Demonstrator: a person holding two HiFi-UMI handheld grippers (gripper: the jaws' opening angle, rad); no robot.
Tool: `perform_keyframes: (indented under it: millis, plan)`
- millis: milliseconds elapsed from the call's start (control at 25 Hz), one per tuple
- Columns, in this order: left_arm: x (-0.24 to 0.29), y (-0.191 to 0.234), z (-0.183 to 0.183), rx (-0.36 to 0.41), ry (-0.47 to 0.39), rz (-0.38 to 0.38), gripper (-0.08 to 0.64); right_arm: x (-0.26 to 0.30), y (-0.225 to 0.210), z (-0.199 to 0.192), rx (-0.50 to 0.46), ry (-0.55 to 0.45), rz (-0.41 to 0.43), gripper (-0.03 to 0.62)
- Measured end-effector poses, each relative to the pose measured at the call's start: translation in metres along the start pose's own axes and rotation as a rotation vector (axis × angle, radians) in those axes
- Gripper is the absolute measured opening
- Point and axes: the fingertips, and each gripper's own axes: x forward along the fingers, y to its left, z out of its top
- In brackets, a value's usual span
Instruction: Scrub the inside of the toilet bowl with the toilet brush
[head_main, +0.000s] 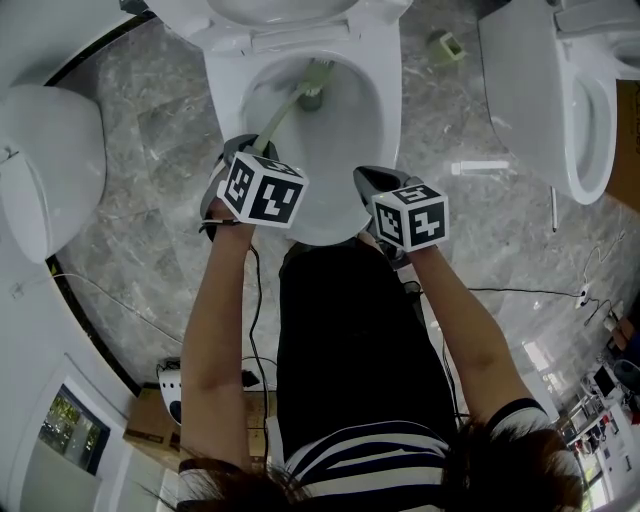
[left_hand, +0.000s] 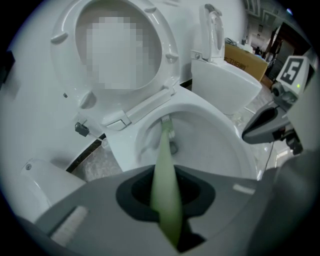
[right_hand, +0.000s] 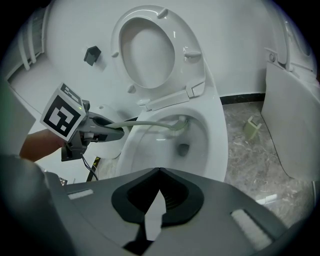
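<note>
My left gripper (left_hand: 167, 197) is clamped on the one pale green toilet brush (head_main: 283, 112). Its long handle points away from me and slants down into the toilet bowl (head_main: 355, 140), with the brush head (head_main: 312, 88) at the far inner wall. My right gripper (right_hand: 159, 197), jaws together on nothing, hangs over the near rim. I count three toilets: this one, a left toilet (head_main: 50, 170) and a right toilet (head_main: 565, 110).

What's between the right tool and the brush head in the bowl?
No object: only bare toilet bowl rim and wall separate the right tool and the toilet brush head, seen in the right gripper view.
</note>
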Motion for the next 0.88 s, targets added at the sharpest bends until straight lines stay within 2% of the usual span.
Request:
perform_keyframes:
  millis: [240, 440, 720, 880]
  plan:
    - [-0.003, 0.020, -0.013, -0.034, 0.036, 0.047, 0.000, 0.004, 0.005, -0.001, -0.009, 0.010, 0.005, -0.003]
    - [-0.008, 0.026, -0.023, -0.008, 0.068, 0.079, 0.000, 0.005, 0.005, 0.000, -0.012, 0.009, 0.002, -0.004]
    - [-0.018, 0.038, -0.047, -0.024, 0.132, 0.105, 0.000, 0.002, 0.006, 0.003, -0.008, -0.001, -0.001, -0.003]
    - [-0.024, 0.041, -0.058, 0.007, 0.168, 0.123, 0.000, 0.000, 0.007, 0.003, -0.007, -0.003, -0.004, -0.003]
